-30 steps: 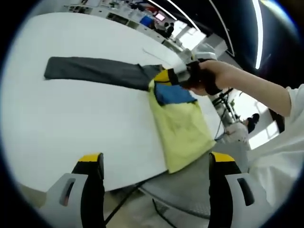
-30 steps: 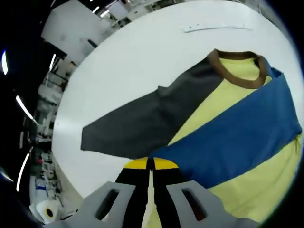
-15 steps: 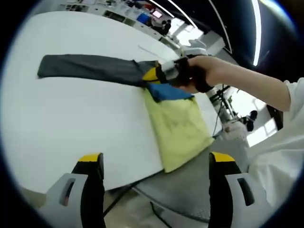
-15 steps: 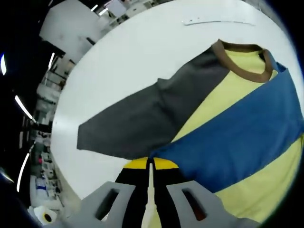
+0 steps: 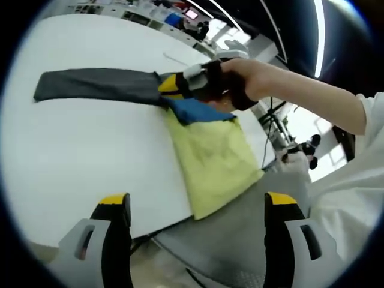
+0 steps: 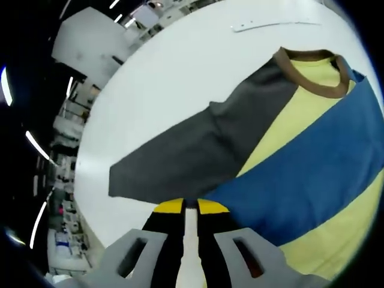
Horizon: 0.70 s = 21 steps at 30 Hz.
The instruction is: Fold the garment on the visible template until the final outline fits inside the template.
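Observation:
A long-sleeved garment [image 5: 210, 156] lies on the white table [image 5: 90, 150], its yellow body hanging a little over the near edge. Its grey sleeve [image 5: 96, 85] stretches flat to the left. A blue sleeve [image 5: 198, 111] is folded across the chest. A hand holds my right gripper [image 5: 171, 85] shut on that blue sleeve where it meets the grey one. In the right gripper view the right gripper [image 6: 191, 207] is pinched on the blue sleeve [image 6: 300, 168], with the grey sleeve [image 6: 198, 156] and brown collar [image 6: 312, 75] beyond. My left gripper [image 5: 197, 203] hangs open over the table's near edge, holding nothing.
A thin white strip [image 6: 276, 25] lies on the table beyond the collar. The table edge [image 5: 162, 231] runs close under my left gripper, with a grey floor [image 5: 234, 240] below. The person's white sleeve [image 5: 354, 174] is at the right. Benches and equipment [image 6: 90, 54] stand behind the table.
The right gripper has carried the blue sleeve's end a little farther toward the grey sleeve. The left view has drifted, and the left gripper stays open.

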Available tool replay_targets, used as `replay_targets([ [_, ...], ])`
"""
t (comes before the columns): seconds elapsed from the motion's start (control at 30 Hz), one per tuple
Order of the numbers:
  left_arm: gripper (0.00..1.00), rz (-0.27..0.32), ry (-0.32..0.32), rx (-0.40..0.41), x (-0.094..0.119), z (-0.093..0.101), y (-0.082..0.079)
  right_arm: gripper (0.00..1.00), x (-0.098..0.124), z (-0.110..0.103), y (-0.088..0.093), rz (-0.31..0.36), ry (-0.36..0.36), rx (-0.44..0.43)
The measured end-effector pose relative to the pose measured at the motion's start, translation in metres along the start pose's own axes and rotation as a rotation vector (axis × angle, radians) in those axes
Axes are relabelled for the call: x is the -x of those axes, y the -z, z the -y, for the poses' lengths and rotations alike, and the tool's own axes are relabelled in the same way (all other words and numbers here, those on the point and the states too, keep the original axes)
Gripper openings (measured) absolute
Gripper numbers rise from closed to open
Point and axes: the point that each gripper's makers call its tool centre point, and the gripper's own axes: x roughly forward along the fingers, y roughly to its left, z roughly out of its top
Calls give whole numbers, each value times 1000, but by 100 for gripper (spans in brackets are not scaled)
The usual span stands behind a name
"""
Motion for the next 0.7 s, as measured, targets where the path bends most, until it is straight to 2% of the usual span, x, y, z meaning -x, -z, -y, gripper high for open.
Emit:
replay_targets([
  [0.07,89,1,-4,-3,2,0,-1,11,2,-2,0,2,-15,-8],
  [0.13,89,3,-11,-4,4,-1,-3,18,2,-9,2,-11,-69,-47],
  [0.23,90,4,-27,-7,8,-3,-4,23,3,-13,3,-17,-105,-70],
  [0.47,90,6,-38,-19,12,4,-7,27,10,-13,5,-11,-130,-86],
  [0.6,90,8,-37,-26,14,10,-9,29,20,-18,5,-16,-186,-74],
  [0.7,90,2,-33,-21,15,15,-10,28,30,-14,6,-15,-203,-59],
])
